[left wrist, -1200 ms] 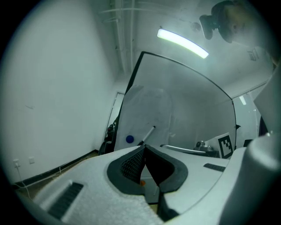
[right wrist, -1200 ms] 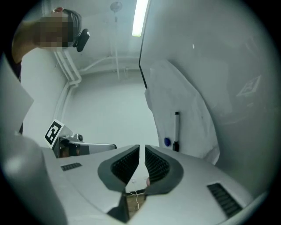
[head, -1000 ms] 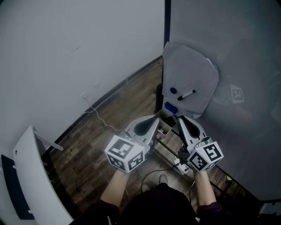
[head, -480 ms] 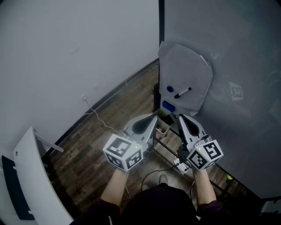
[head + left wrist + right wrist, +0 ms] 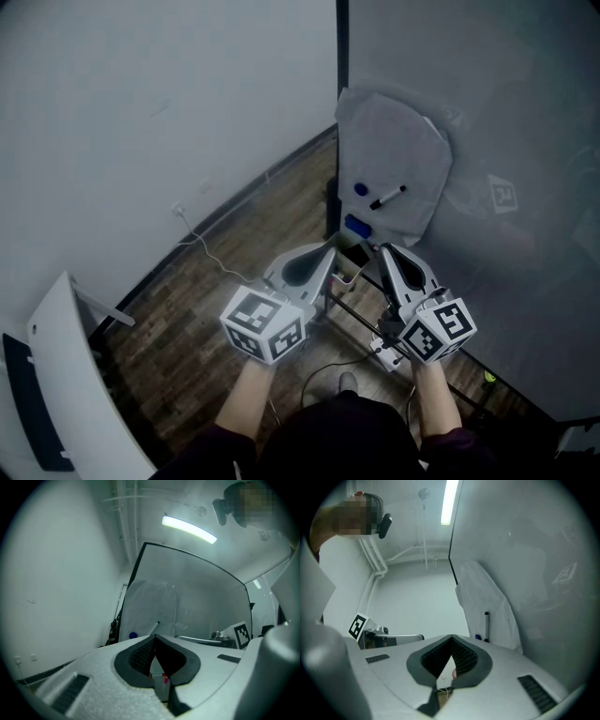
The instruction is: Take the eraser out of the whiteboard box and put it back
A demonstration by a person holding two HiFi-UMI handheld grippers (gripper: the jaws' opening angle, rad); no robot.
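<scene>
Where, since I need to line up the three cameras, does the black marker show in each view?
Head view: the marker lies slantwise, right of centre in the upper half.
Left gripper view: near the centre, small and tilted.
Right gripper view: right of centre, standing upright.
Shared landmark: the pale sheet that the marker sits on, also seen at and.

Dark wood-plank floor [image 5: 239, 234]; pale wall [image 5: 141, 103] with socket [image 5: 181, 208], trailing cable [image 5: 221, 260]; ceiling strip light [image 5: 189, 528] lit.
</scene>
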